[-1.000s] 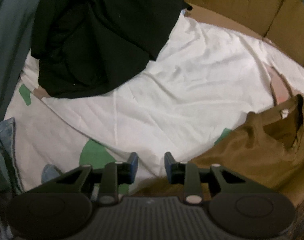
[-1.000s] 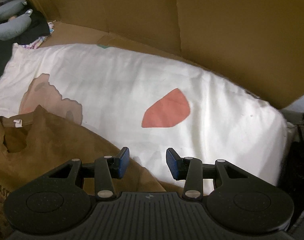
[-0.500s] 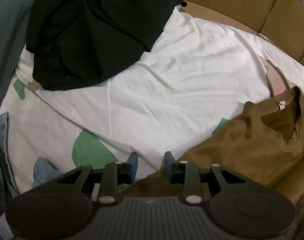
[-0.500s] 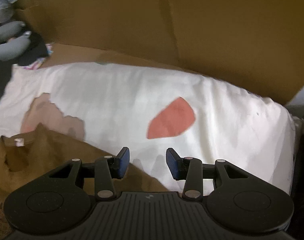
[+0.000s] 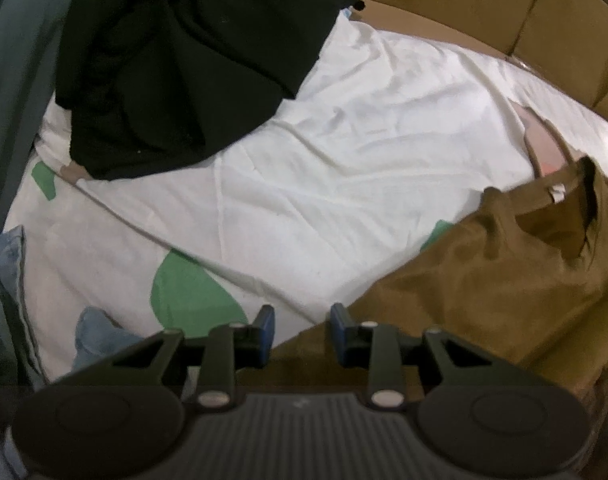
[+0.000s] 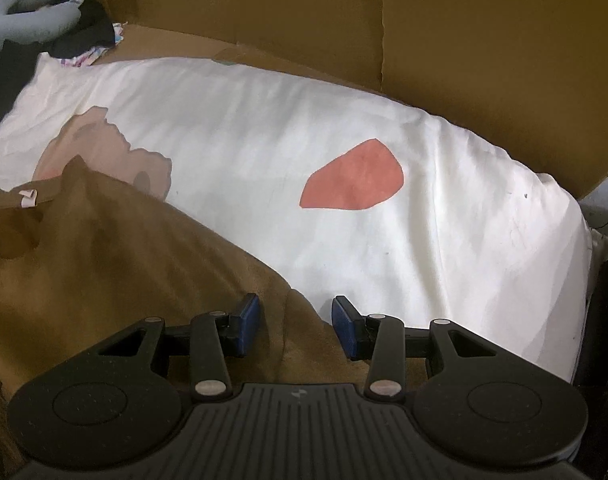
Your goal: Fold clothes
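Rumpled brown shirt point(image 6: 115, 264) lies neckline-up on the white sheet point(image 6: 263, 120).

Lower part of brown shirt point(image 6: 115, 264) hidden behind right gripper point(image 6: 295, 320) body and cut off at left frame edge. In left view, shirt point(image 5: 504, 280) runs out of frame at right; hem concealed behind left gripper point(image 5: 302, 330). Neck label point(image 5: 556, 194) too small to read. Black garment point(image 5: 191, 64) cropped at top edge. Blue fabric point(image 5: 99, 336) partly hidden, possibly denim. Grey toy point(image 6: 27, 12) cut off at corner.
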A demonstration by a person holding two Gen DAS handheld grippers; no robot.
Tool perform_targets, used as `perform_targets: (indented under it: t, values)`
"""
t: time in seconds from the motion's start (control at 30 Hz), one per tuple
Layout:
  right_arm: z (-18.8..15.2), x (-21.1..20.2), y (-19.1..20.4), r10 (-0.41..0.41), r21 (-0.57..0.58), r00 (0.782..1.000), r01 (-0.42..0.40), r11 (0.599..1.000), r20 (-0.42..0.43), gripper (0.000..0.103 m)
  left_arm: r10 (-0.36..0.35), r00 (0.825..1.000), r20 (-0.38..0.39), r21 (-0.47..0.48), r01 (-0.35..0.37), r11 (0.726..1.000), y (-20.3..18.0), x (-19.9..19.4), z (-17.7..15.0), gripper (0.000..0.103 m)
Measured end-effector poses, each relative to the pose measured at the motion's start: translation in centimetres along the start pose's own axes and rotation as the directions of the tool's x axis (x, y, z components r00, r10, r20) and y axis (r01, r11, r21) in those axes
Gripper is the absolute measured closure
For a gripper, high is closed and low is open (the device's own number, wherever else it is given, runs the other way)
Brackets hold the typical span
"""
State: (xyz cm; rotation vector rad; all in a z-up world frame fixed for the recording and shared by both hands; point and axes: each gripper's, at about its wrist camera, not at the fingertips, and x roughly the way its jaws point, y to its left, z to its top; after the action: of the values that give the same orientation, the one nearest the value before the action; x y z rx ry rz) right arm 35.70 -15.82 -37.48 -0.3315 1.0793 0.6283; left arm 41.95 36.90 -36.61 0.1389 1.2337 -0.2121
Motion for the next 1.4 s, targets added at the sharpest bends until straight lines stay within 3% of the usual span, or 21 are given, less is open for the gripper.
perform_targets:
  t: [0.17, 0.5, 0.7, 1.1, 1.23, 1.4]
  values:
    - [1.5, -1.2, -0.7, 0.028, 0.057, 0.997, -0.032, 0.998, 0.073, 0.056, -0.003, 1.0, 0.026, -0.015, 0.003, 1.0, 0.4, -1.0, 0.2, 0.07]
    - [1.4, 1.3, -0.1, -0.056, 0.021, 0.998, 0.055, 0.998, 0.018, 0.056, 0.001, 1.0, 0.02, -0.021, 0.0, 1.0, 0.0, 0.2, 0.2, 0.07]
    - [0.1, 0.5, 1.1, -0.025, -0.039, 1.0, 0.025, 0.999, 0.001, 0.056, 0.003, 1.0, 0.007, -0.004, -0.003, 1.0, -0.2, 0.4, -0.1, 0.07]
    - [-2.4, -0.6, 1.9, -0.048, -0.072, 0.996, 0.042, 0.996, -0.079, 0.056, -0.001, 1.0, -0.024, 0.037, 0.002, 0.999, -0.4, 0.9, -0.9, 0.061]
    - [-3.8, -1.3, 2.0, -0.059, -0.043, 0.994, 0.055, 0.998, -0.092, 0.056, -0.004, 1.0, -0.025, 0.026, 0.004, 1.0, -0.5, 1.1, -1.6, 0.051]
    - [-4.9, -1.9, 3.0, -0.081, -0.074, 0.99, 0.073, 0.995, -0.116, 0.055, -0.018, 0.999, -0.035, 0.041, 0.02, 0.999, -0.8, 0.9, -2.6, 0.048]
